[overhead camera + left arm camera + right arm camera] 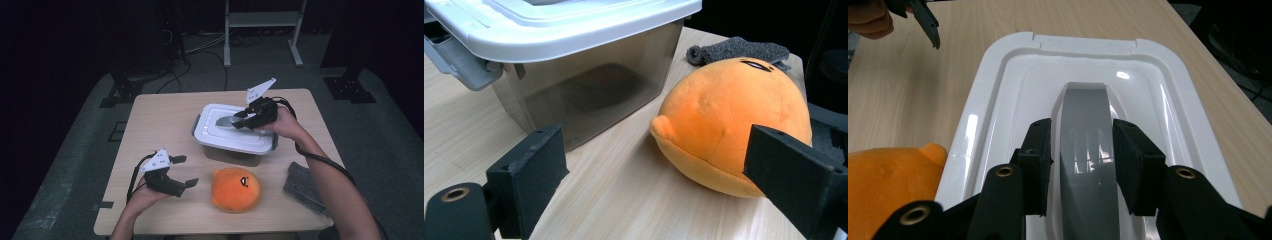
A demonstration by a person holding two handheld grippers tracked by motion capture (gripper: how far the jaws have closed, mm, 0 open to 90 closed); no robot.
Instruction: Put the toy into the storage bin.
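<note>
While the left hand-held gripper point(182, 171) waited at about seven o'clock on the bench point(150, 125), its jaws stood wide apart with nothing between them, pointed toward the orange plush toy point(235, 189) lying at six o'clock, near it but not touching. Just beyond the toy, at the bench's centre, sat the storage box point(235, 145), its white lid point(220, 131) on and a grey latch point(454, 62) folded down at the end seen in the left gripper view. Over the lid, the right hand-held gripper point(1082, 165) straddled the grey handle point(1084, 150), one pad on each side with a narrow gap showing, so it did not appear to be clamped. To do this step well, I judged that the pads should stay centred along the handle's flat middle and close squarely before any pull, and that the latches should be freed first, since a lift against a fastened lid would likely drag the whole box. At four o'clock a grey cloth point(305, 185) lay well clear of the work.
</note>
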